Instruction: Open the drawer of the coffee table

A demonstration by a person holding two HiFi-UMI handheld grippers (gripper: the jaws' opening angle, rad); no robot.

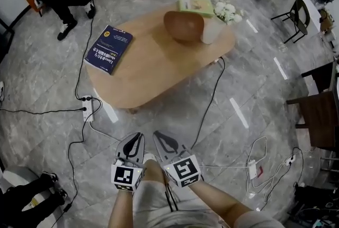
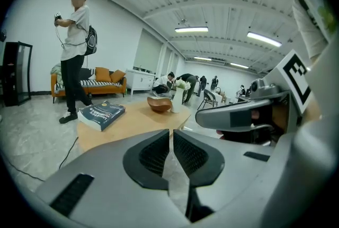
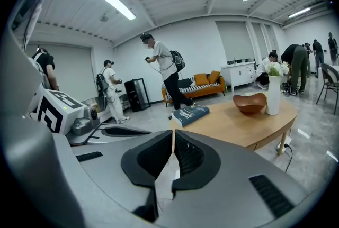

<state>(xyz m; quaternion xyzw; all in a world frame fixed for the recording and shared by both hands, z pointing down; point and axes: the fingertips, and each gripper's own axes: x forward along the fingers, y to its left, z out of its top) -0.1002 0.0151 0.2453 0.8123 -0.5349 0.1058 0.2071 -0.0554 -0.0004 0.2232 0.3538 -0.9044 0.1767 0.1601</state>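
The rounded wooden coffee table (image 1: 159,65) stands on the marble floor ahead of me; it also shows in the left gripper view as the coffee table (image 2: 132,124) and in the right gripper view as the coffee table (image 3: 249,124). No drawer front shows in any view. My left gripper (image 1: 136,140) and right gripper (image 1: 161,139) hang side by side over the floor, short of the table's near edge. Both are shut with nothing between the jaws, as the left gripper (image 2: 171,134) and right gripper (image 3: 173,134) show in their own views.
On the table lie a blue book (image 1: 109,48), a brown wooden bowl (image 1: 184,26), a white vase of flowers (image 1: 220,18) and a green book (image 1: 196,5). Cables and a power strip (image 1: 87,107) run across the floor by the table. Chairs (image 1: 318,110) stand at the right; people stand around.
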